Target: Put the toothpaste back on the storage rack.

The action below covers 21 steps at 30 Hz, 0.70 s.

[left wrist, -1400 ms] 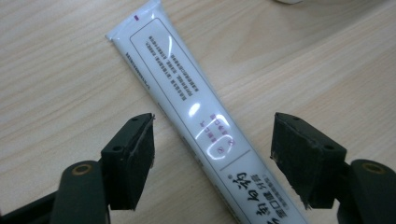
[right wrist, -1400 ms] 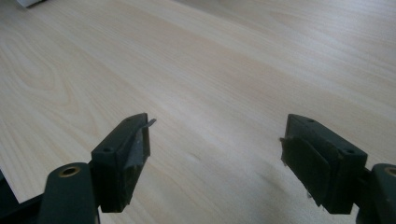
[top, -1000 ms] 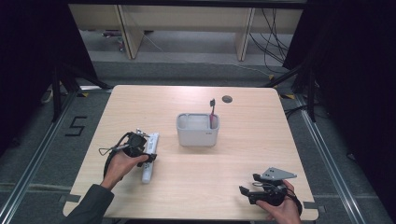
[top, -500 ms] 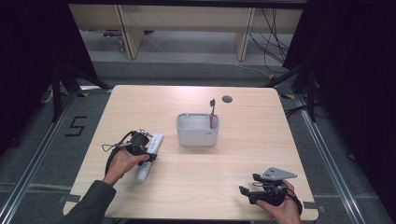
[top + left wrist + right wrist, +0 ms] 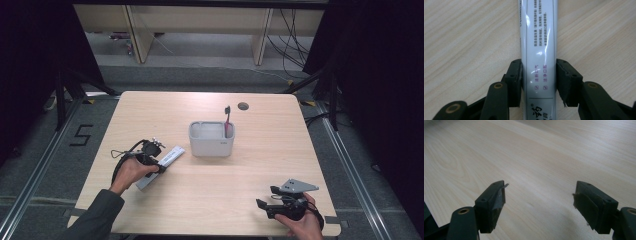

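The left gripper [image 5: 538,82] has its two black jaws on either side of a white toothpaste tube [image 5: 538,37], and the jaws have just been closing on it; in the left gripper view the left pad touches the tube's edge and the right pad sits at the other edge, so I judge the tube is now clasped across its width, though the grasp may not yet be firm. The tube lies flat on the pale wooden counter [image 5: 280,150], at the left front part, pointing slantwise toward the middle. Taking it across the narrow side seems sensible, because the tube is long and flat and this way it can be lifted without slipping. On the tube I see small printed lines of Chinese characters in grey and some in purple, with two little boxes, and a large dark character near the bottom edge; the writing is too small for me to read a brand. Farther away, in the middle of the counter, stands a grey rectangular holder [image 5: 212,139] with a pink toothbrush [image 5: 228,122] upright at its right end, so the tube probably belongs there too. The right gripper [image 5: 267,199] rests near the front right corner, well apart, its jaws spread wide with nothing between them, probably waiting.
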Each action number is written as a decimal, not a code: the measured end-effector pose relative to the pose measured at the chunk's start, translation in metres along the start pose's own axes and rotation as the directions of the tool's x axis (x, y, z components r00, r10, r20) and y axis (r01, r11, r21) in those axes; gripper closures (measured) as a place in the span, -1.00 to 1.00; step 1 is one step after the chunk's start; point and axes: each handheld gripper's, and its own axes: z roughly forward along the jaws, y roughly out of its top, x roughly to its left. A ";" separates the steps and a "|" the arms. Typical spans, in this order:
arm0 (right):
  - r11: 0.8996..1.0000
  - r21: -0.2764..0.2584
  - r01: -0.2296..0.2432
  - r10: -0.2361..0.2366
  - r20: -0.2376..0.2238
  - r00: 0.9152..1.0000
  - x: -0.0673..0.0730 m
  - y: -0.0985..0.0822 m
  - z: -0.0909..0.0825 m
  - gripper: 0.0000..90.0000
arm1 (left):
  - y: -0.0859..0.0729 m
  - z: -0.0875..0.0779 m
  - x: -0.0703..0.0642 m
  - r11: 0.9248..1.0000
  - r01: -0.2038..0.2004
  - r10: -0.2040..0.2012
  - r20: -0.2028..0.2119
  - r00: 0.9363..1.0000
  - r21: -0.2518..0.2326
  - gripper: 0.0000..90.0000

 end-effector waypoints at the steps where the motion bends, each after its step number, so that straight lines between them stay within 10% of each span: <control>1: 1.000 -0.001 0.001 -0.001 0.001 1.000 0.000 0.000 0.000 -0.42 | 0.001 0.000 0.001 1.000 -0.002 0.002 0.005 1.000 0.013 0.27; 21: 1.000 -0.008 -0.001 0.001 0.004 1.000 -0.002 0.000 -0.001 -0.40 | -0.001 -0.011 0.000 0.990 -0.109 0.109 0.009 0.994 0.088 0.55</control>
